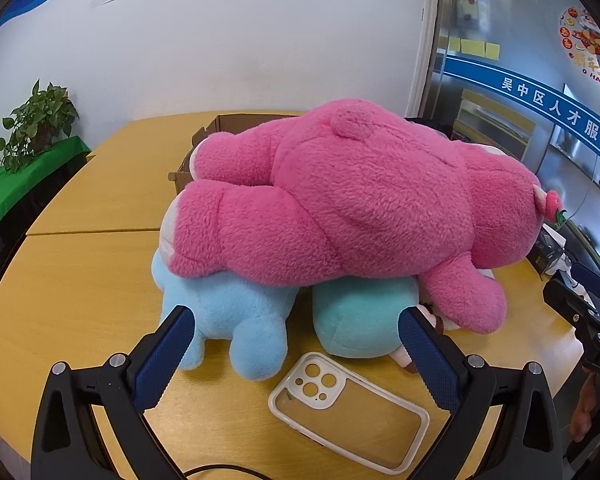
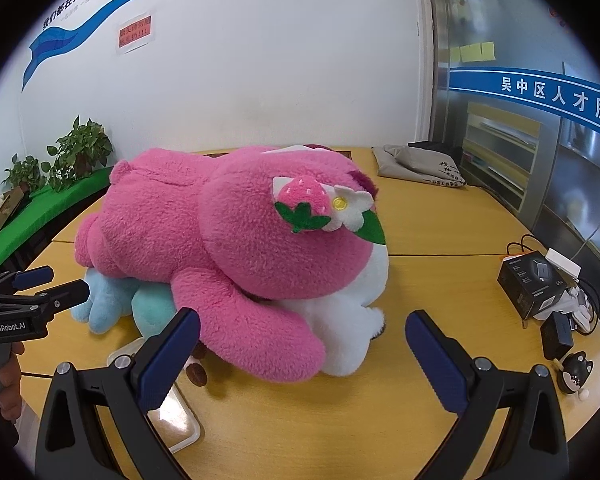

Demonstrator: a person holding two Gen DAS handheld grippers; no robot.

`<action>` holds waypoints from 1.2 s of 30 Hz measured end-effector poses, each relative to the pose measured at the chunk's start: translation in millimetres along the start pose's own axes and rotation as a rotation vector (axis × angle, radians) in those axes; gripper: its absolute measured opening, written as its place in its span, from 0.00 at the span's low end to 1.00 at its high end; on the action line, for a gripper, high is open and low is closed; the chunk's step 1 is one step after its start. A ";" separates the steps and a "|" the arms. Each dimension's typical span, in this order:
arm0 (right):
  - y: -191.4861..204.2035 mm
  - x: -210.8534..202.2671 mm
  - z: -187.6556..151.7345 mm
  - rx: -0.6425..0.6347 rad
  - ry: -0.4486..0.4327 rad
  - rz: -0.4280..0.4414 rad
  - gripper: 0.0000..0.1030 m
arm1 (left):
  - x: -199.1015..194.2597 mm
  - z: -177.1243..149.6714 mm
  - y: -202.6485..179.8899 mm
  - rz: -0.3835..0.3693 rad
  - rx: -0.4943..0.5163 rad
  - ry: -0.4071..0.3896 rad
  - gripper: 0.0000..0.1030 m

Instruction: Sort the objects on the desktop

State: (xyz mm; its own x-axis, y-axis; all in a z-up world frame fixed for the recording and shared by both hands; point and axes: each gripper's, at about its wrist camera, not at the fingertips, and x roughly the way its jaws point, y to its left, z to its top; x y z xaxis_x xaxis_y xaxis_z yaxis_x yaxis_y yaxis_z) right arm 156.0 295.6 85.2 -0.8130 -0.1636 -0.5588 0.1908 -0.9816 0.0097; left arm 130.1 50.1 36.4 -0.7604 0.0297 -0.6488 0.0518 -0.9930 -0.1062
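Observation:
A big pink plush bear (image 1: 360,200) (image 2: 236,240) lies face down across a light blue plush (image 1: 228,320) (image 2: 104,300), a teal plush (image 1: 360,320) (image 2: 156,308) and a white plush (image 2: 340,332). A clear phone case (image 1: 348,412) (image 2: 172,420) rests on the wooden table in front of them. My left gripper (image 1: 294,344) is open, low over the table just short of the blue and teal plush, with the case between its fingers. My right gripper (image 2: 304,348) is open in front of the pink bear's arm. The left gripper (image 2: 52,284) also shows at the left edge of the right wrist view.
A cardboard box (image 1: 216,136) sits behind the bear. A grey cloth bag (image 2: 420,164) lies at the back right. A black box (image 2: 532,284), chargers, cables and a small black cat figure (image 2: 576,372) crowd the right edge. Potted plants (image 1: 40,120) stand left on a green ledge.

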 end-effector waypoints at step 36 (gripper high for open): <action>-4.5 6.4 -2.8 0.012 0.007 0.027 1.00 | 2.2 4.7 2.9 0.013 -0.012 0.000 1.00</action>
State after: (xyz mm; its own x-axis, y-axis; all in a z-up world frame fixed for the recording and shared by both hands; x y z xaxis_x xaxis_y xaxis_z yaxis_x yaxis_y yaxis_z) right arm 151.6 299.2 79.3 -0.8036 -0.1897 -0.5642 0.2065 -0.9778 0.0347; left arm 125.4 46.7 38.2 -0.7595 0.0170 -0.6503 0.0694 -0.9918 -0.1070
